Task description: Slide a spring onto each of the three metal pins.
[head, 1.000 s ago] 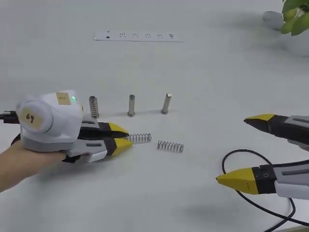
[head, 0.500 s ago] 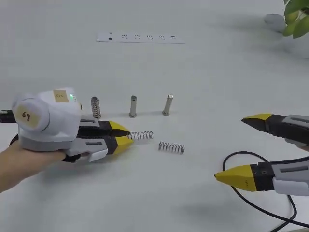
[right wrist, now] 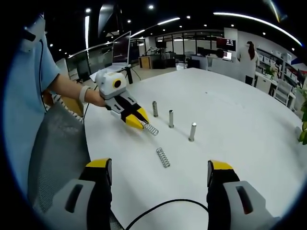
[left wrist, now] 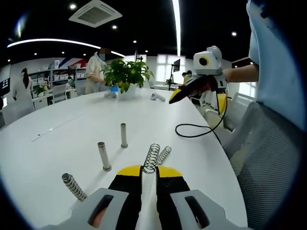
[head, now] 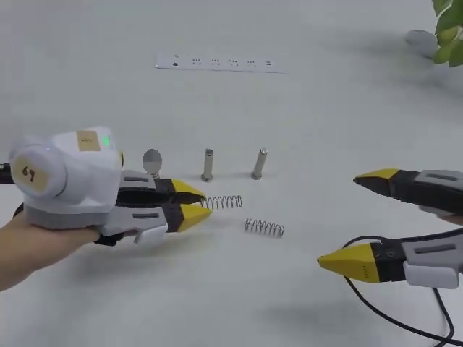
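One coiled steel spring (head: 226, 202) is clenched by its end in the yellow-tipped left tool (head: 197, 204), centre-left of the head view — likely bound for the bare upright metal pin (head: 208, 165) just above — while the yellow-tipped right tool (head: 338, 220) hangs released, lower right.

White table (head: 325, 108), matte. Three metal pins upright in a row: left pin (left wrist: 73, 186) sleeved by a spring, middle pin (head: 208, 165) and right pin (head: 260, 164) bare. Loose spring (head: 264, 228) flat in front; second spring (head: 224, 202) between it and the pins. Power strip (head: 215, 63) far side; black cable (left wrist: 194, 136) trailing near right.
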The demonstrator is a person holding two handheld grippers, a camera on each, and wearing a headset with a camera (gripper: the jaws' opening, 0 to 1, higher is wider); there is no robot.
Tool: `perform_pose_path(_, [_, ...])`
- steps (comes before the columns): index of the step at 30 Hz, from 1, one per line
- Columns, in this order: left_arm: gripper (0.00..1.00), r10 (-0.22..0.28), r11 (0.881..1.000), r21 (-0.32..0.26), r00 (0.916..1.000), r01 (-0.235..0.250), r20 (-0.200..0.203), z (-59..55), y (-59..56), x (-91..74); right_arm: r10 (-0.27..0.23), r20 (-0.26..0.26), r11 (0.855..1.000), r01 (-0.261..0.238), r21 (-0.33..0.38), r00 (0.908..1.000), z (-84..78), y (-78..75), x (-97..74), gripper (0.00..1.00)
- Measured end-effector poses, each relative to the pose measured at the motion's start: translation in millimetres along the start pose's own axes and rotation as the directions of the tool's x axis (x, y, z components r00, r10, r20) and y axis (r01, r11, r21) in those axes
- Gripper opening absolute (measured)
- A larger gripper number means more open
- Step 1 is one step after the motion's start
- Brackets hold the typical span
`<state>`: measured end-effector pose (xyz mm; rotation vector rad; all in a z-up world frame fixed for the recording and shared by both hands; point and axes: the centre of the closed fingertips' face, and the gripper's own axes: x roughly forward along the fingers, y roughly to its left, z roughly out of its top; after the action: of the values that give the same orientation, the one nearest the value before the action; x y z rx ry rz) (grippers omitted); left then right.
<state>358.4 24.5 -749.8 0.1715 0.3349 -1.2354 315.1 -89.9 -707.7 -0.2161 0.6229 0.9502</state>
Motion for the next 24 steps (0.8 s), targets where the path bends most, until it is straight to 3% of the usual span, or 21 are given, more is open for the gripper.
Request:
perform_pose_path(11, [0.03,-0.003,1.0,0.023,0.999,0.002,0.045,21.5,-13.0,-14.2,0.049,0.009,0.998,-0.048,-0.031,0.9988,14.5,10.2,12.2,0.72])
perform_pose_path(17, [0.03,-0.028,0.999,0.041,0.9987,0.027,0.041,23.4,-25.5,-20.2,0.084,0.003,0.995,-0.084,-0.057,0.9965,20.7,17.1,19.7,0.69])
perform_pose_path(24, [0.03,-0.037,0.999,0.042,0.9982,0.035,0.047,25.7,-30.1,-24.1,0.124,0.003,0.989,-0.124,-0.08,0.9923,27.4,24.7,27.3,0.64])
